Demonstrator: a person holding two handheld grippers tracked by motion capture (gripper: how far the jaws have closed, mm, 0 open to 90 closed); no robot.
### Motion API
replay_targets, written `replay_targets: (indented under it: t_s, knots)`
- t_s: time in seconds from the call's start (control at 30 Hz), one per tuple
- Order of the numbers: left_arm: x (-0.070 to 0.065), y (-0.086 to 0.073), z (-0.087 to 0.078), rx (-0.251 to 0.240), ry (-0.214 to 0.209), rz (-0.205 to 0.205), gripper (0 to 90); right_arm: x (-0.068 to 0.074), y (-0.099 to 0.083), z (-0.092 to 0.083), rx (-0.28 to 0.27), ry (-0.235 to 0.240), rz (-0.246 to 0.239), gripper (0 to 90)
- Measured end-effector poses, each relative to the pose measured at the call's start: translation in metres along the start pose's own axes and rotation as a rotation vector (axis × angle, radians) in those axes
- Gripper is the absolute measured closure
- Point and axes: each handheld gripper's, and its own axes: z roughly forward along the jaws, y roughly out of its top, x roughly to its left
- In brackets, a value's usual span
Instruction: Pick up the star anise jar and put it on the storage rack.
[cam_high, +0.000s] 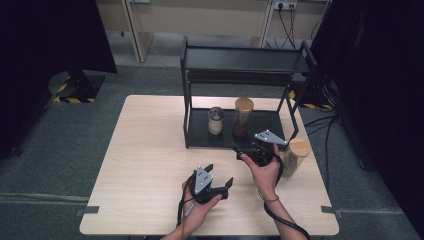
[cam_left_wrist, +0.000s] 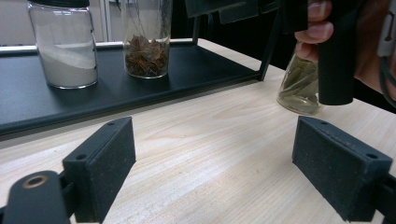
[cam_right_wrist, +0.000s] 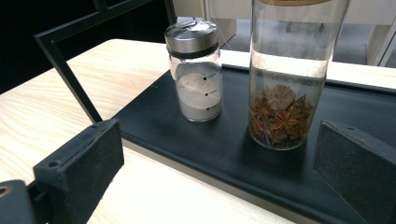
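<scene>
Right gripper (cam_high: 248, 149) — jaws parted, empty; star anise jar (cam_right_wrist: 289, 74) stands on the rack's lower shelf (cam_right_wrist: 224, 149), ahead between them. Best approach: advance level, centre, clamp low. Left gripper (cam_high: 220, 177) — spread, idle.

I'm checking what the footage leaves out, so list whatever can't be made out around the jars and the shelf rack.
- Tall star anise jar: its lid is cut off by the top edge of the right gripper view.
- Jar of leaves: in the left gripper view, a hand and the right gripper's black handle cover its upper part.
- Small jar of white powder: label print too small to read.
- Rack's upper shelf: its underside stays dark in the high view.
</scene>
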Motion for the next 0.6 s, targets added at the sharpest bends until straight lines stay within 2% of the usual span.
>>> replay_targets:
  t_s: [0.6]
  knots:
    - [0.0, 0.0, 0.0, 0.0, 0.001, 0.001, 13.1, -0.001, -0.008, -0.023, -0.004, 0.021, -0.022, 2.4]
